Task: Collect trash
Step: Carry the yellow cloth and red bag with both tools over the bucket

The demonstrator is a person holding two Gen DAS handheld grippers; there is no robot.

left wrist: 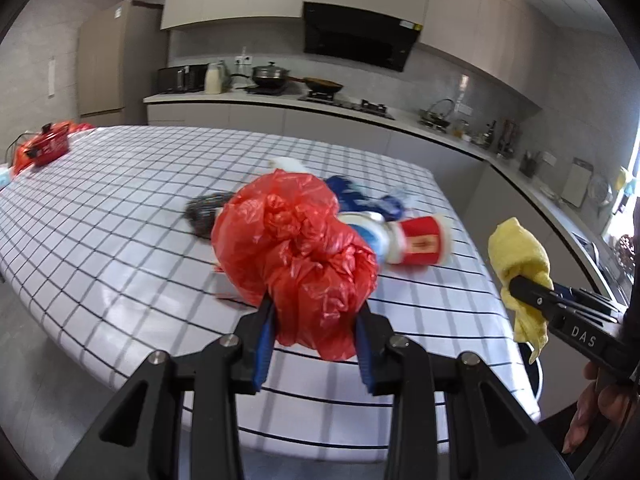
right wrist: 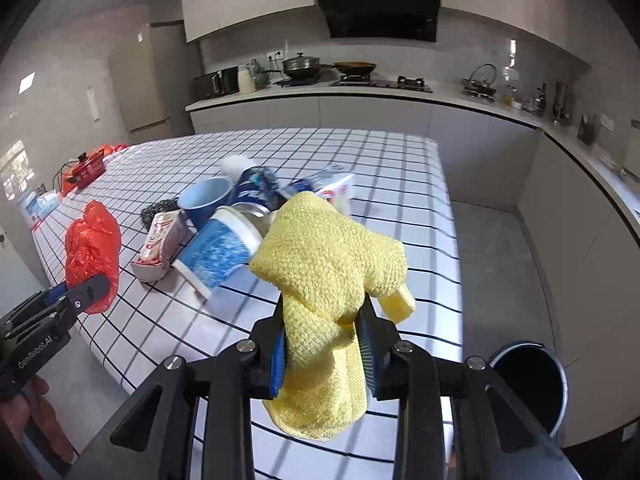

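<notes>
My left gripper (left wrist: pixel 316 312) is shut on a crumpled red plastic bag (left wrist: pixel 292 240) and holds it above the near part of the checked table (left wrist: pixel 120 208); the bag also shows in the right wrist view (right wrist: pixel 92 252). My right gripper (right wrist: pixel 324 320) is shut on a yellow cloth (right wrist: pixel 328 264), held over the table's near right edge; the cloth also shows in the left wrist view (left wrist: pixel 520 264). A black trash bin (right wrist: pixel 528 384) stands on the floor at the lower right. On the table lie a blue cup (right wrist: pixel 206 200), a blue-white tub (right wrist: pixel 220 252), a small red-white box (right wrist: pixel 160 246), a steel scourer (right wrist: pixel 156 210) and blue wrappers (right wrist: pixel 256 188).
A red pot (right wrist: pixel 86 168) and red bags sit at the table's far left end. A red paper cup (left wrist: pixel 424 242) lies on its side among the trash. Kitchen counters with pans, stove (right wrist: pixel 380 80) and bottles run along the back and right walls. Grey floor lies right of the table.
</notes>
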